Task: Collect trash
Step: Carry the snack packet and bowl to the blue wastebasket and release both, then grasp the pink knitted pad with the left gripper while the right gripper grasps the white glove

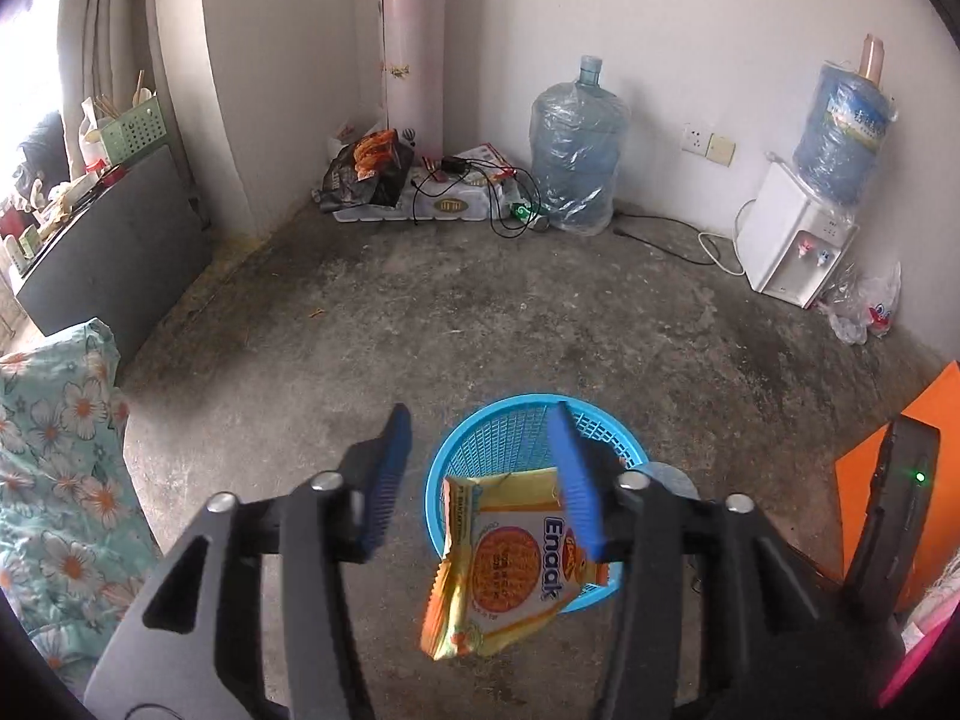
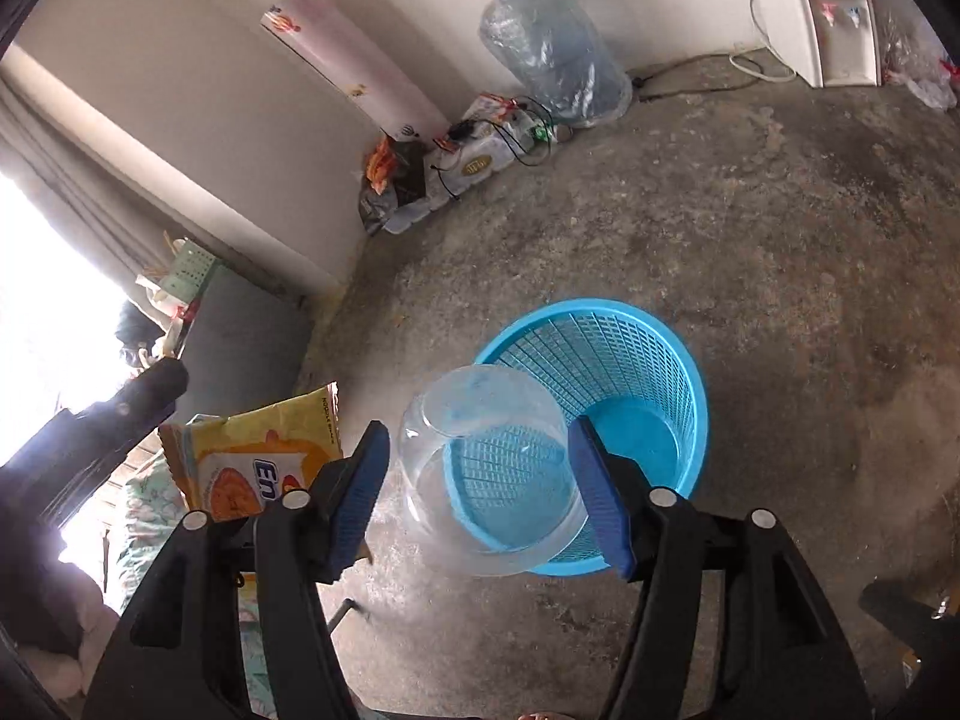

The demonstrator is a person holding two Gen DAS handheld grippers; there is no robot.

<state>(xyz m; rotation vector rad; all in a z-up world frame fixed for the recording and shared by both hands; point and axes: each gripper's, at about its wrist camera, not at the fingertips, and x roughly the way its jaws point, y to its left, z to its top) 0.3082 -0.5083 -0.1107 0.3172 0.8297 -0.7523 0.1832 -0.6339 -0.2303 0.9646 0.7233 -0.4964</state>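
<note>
A blue mesh trash basket [image 1: 480,444] stands on the concrete floor; it also shows in the right wrist view [image 2: 648,360]. My left gripper [image 1: 483,456] is open, its fingers wide apart. A yellow Enaak snack wrapper [image 1: 510,570] hangs in the air below its right finger, over the basket's near rim, touching only that finger at most. The wrapper also shows in the right wrist view [image 2: 252,456]. My right gripper [image 2: 480,480] is open, and a clear plastic cup [image 2: 486,468] lies tilted between its fingers, over the basket's near rim; a grip cannot be told.
A floral bedcover [image 1: 54,468] lies at the left. A dark cabinet [image 1: 114,258] stands by the curtain. Along the far wall are a paper roll [image 1: 414,42], a water jug [image 1: 576,150], snack bags and cables [image 1: 420,180], and a water dispenser [image 1: 798,240].
</note>
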